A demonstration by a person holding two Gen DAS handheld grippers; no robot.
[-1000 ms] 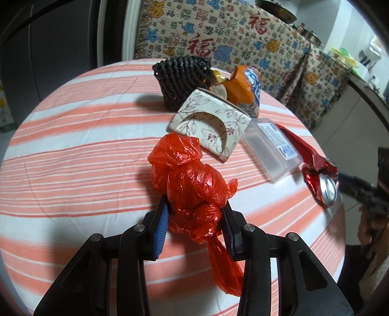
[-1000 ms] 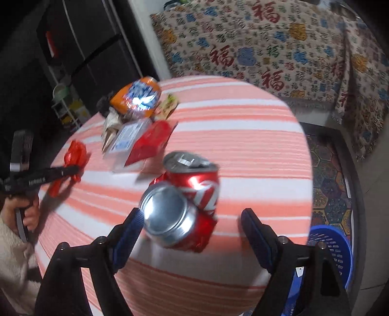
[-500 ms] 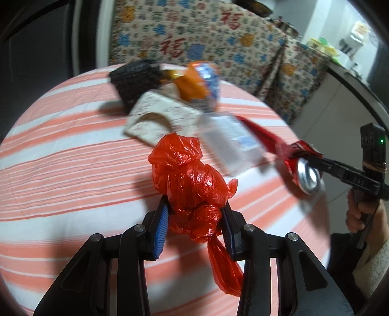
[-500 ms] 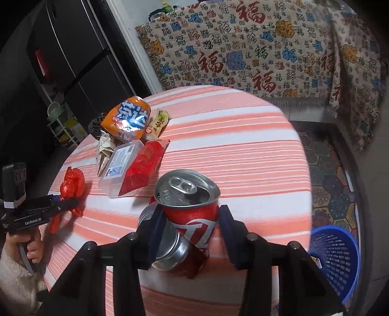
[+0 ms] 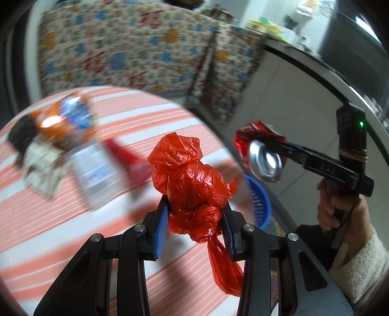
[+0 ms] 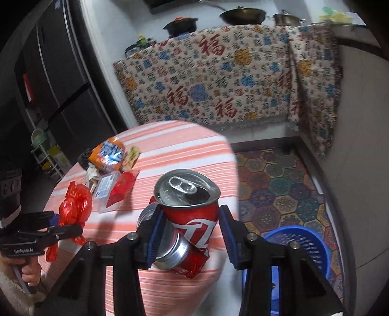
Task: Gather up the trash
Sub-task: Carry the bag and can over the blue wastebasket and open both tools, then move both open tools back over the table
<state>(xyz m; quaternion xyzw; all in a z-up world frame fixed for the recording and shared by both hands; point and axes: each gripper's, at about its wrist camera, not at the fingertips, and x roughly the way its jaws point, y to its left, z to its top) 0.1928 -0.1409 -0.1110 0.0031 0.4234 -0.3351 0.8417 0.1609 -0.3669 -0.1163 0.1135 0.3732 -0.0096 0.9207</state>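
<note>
Round table (image 6: 184,145) under an orange-and-white striped cloth. Behind it, a counter draped in a patterned cloth (image 6: 218,82) with red characters and blue and yellow motifs; a dark pot (image 6: 180,25), a wok (image 6: 243,14) and a steel pot (image 6: 285,18) on top. Dark fridge (image 6: 53,80) at left, a small rack (image 6: 46,155) at its foot. White wall (image 6: 114,31) between fridge and counter. Floor covered by a mat of coloured hexagons (image 6: 274,184). Dim at left, brighter toward the counter.
</note>
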